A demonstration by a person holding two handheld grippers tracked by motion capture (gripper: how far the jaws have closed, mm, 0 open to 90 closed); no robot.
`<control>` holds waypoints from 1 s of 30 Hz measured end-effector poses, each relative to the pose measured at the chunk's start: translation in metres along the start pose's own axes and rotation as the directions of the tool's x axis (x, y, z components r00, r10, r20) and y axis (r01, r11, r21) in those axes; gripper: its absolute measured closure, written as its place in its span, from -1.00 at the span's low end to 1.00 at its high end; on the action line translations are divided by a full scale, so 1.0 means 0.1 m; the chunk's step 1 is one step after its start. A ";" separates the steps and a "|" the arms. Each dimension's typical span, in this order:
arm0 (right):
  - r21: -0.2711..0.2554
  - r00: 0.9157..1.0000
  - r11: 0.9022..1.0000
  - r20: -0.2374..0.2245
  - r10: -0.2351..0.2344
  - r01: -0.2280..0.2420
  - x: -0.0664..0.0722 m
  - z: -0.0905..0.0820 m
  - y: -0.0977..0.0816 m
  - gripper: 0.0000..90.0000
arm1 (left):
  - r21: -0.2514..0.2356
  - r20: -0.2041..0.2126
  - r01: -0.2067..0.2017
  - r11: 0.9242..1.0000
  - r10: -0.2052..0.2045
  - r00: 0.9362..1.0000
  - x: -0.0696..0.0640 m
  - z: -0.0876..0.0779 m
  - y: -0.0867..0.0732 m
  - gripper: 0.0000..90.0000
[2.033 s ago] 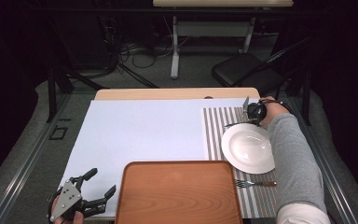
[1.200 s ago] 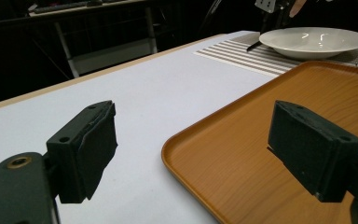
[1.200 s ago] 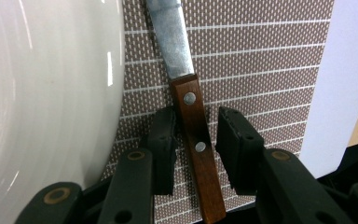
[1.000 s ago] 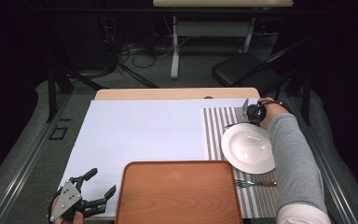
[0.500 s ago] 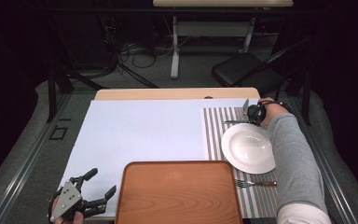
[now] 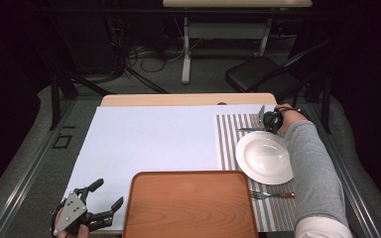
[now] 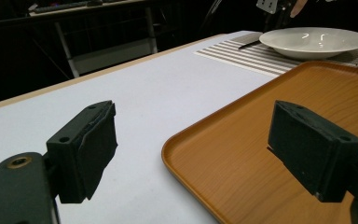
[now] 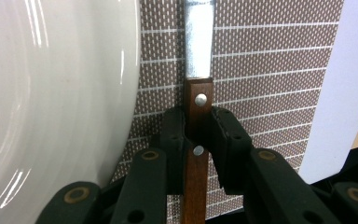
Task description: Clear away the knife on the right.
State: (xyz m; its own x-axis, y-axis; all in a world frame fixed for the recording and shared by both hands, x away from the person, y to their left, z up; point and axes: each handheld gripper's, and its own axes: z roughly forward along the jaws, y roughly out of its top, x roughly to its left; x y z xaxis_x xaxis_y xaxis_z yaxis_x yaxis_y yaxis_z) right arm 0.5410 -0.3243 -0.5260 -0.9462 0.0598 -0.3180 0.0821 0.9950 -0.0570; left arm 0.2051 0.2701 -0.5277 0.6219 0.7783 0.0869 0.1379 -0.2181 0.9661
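white plate sits just beside my knife on the striped mat, wooden tray nearer me. my right gripper has just closed on its wooden handle; my left gripper gapes empty.

The left tongs stand wide apart with nothing between their black pads. One pad hangs over the white surface, the other over the orange wooden tray. Farther off, a white plate rests on a striped placemat, with a knife tip just beside its rim.
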 end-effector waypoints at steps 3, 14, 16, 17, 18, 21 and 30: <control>0.002 1.000 1.000 0.004 0.000 0.000 0.00 0.00 0.00 0.69 | 0.001 0.001 -0.001 1.000 0.001 1.000 0.00 0.00 0.00 -0.66; 0.004 0.999 1.000 0.019 0.025 -0.026 0.02 0.00 0.01 0.70 | 0.002 0.001 0.006 1.000 -0.006 1.000 0.01 0.01 0.00 -0.66; 0.000 1.000 1.000 0.017 0.022 -0.022 0.02 0.00 0.01 0.70 | 0.001 -0.001 0.007 1.000 -0.007 1.000 0.01 0.00 0.00 -0.66; 0.008 0.998 0.998 0.013 0.061 -0.061 0.04 -0.01 0.00 0.70 | 0.000 -0.001 0.007 1.000 -0.007 1.000 0.01 0.00 0.00 -0.66; 0.001 0.999 0.999 0.014 0.043 -0.043 0.02 0.00 0.00 0.70 | -0.001 -0.001 0.007 1.000 -0.007 1.000 0.01 0.00 0.00 -0.66; 0.003 0.999 0.999 0.019 0.045 -0.045 0.02 0.00 0.00 0.71 | 0.001 0.001 0.009 1.000 -0.009 1.000 0.01 0.00 -0.01 -0.66; -0.019 0.995 0.996 0.036 0.089 -0.088 0.02 -0.06 -0.02 0.72 | 0.002 -0.004 0.015 1.000 -0.015 1.000 0.02 0.01 -0.01 -0.66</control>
State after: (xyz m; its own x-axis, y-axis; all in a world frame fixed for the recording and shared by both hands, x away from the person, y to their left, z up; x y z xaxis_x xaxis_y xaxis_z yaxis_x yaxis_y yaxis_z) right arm 0.5374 -0.3262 -0.5209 -0.9232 0.1449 -0.3558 0.1592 0.9872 -0.0110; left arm 0.2070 0.2710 -0.5289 0.6165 0.7839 0.0738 0.1481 -0.2076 0.9669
